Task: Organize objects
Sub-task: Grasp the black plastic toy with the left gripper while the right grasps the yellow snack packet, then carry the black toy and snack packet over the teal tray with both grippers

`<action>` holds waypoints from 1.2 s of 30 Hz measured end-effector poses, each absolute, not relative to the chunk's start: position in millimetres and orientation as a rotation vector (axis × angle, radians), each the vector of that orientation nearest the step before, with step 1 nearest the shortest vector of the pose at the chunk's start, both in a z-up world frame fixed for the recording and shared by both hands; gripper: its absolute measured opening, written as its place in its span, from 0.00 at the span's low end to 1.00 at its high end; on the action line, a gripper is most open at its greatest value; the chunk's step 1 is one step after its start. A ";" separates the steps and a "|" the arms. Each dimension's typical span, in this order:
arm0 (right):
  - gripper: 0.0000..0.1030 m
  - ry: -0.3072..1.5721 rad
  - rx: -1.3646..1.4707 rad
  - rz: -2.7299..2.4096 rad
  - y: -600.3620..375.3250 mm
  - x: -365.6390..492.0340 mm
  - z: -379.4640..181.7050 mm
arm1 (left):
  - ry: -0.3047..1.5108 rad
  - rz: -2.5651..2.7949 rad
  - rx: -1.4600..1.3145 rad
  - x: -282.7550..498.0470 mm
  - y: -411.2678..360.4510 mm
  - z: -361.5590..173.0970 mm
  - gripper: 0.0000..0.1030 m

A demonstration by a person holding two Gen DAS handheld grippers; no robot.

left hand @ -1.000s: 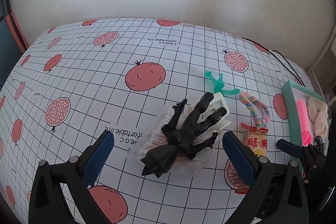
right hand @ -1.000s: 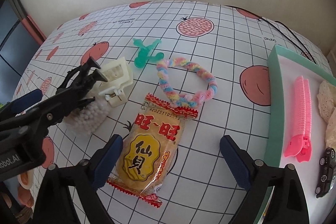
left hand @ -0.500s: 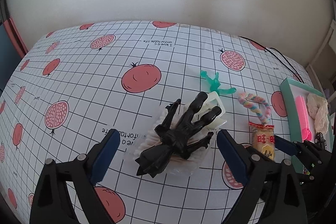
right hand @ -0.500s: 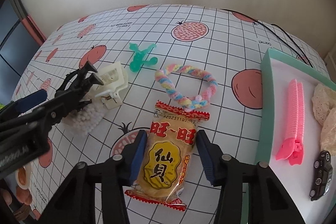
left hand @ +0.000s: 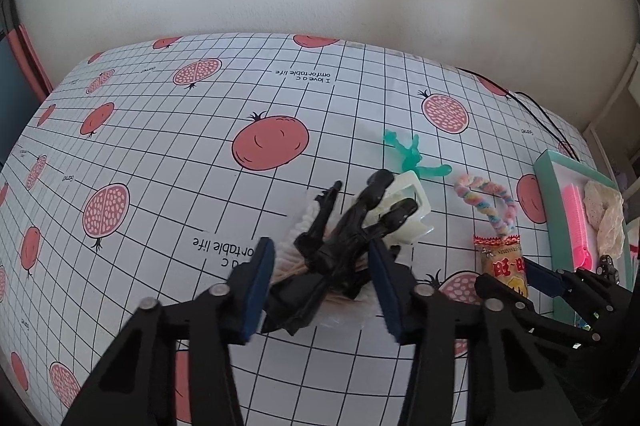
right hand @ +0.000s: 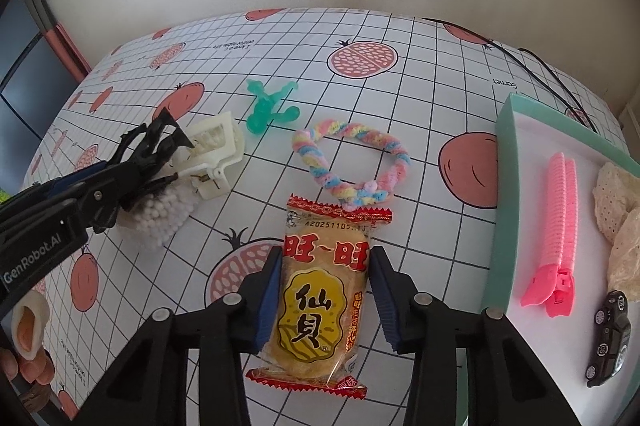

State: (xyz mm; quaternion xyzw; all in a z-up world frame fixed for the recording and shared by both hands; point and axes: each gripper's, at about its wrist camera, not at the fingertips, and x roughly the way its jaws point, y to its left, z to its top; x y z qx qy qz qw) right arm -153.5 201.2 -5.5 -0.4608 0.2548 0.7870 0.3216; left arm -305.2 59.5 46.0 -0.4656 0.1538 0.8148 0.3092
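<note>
left wrist cam: I look steeply down along left tool [left hand: 320, 278], close over black claw toy [left hand: 340, 246] | right wrist cam: same tilt, close over rice cracker packet [right hand: 320, 290] | shared: both show bench [left hand: 160, 154], packet, rainbow braid [right hand: 352, 162], green tray [right hand: 504, 186]

— What can be read on the snack pack [right hand: 320, 290] between the right claw's [right hand: 324, 300] pads?
— "旺~旺" in red and "仙貝" in black; a partly legible code, "A2025110…", is printed above.
— Elsewhere?
— "GenRobot.AI" is seen on the left claw [right hand: 30, 258]. On the cloth [left hand: 300, 76], beyond it, "I love a comfortable life" is printed upside down.
</note>
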 end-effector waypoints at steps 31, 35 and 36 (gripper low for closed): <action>0.40 0.622 -1.098 2.144 194.6 -137.8 38.2 | 0.302 2.162 -1.153 -302.5 55.2 76.9 0.12; 0.40 0.625 -1.097 2.143 196.4 -134.5 39.0 | 0.288 2.169 -1.140 -301.8 54.0 82.1 0.12; 0.40 0.624 -1.098 2.142 196.6 -134.2 38.9 | 0.285 2.169 -1.135 -301.4 54.1 84.1 0.12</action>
